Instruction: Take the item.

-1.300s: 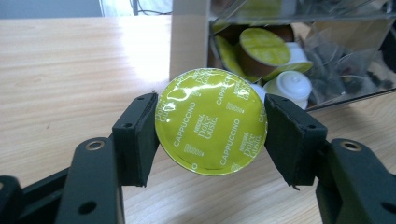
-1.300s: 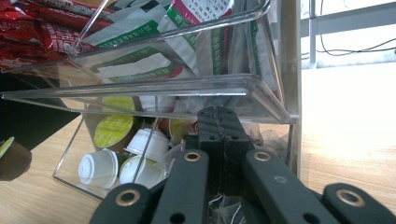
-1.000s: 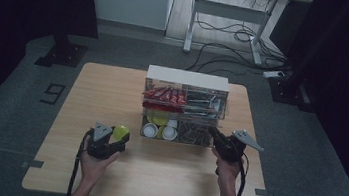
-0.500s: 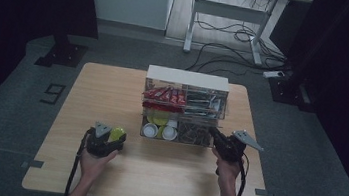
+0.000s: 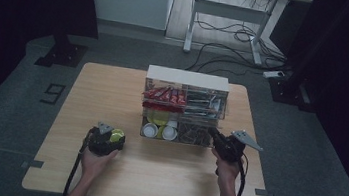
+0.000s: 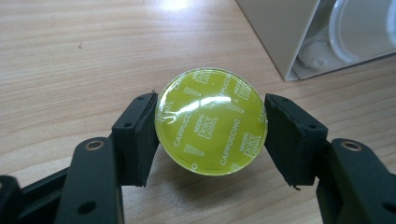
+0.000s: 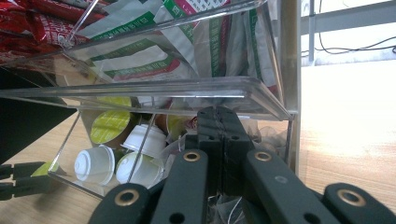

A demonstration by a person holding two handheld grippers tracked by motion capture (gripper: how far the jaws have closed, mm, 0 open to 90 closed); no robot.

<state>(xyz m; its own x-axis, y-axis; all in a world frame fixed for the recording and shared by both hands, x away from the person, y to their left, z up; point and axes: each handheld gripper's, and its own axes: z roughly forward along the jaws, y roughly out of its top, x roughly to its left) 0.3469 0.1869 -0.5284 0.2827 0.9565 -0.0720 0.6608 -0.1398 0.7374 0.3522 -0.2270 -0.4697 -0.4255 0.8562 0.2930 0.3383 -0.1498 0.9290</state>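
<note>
Left gripper view: a yellow-green cappuccino capsule (image 6: 212,122) sits pinched between the left gripper (image 6: 210,135) pads, lid up, low over the wooden table (image 6: 70,56) just beside the clear organizer (image 5: 184,107). In the right gripper view, the right gripper (image 7: 219,135), jaws pressed together and empty, rests at the organizer's lower compartment beside white capsules (image 7: 95,164).

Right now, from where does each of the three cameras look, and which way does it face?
High view: above the table's near side, looking forward and down; both forearms enter below.
Left gripper view: rides the left gripper, facing the round yellow-green foil-lidded capsule.
Right gripper view: rides the right gripper, facing the clear plastic organiser.
Shared: the capsule also appears from above.
</note>
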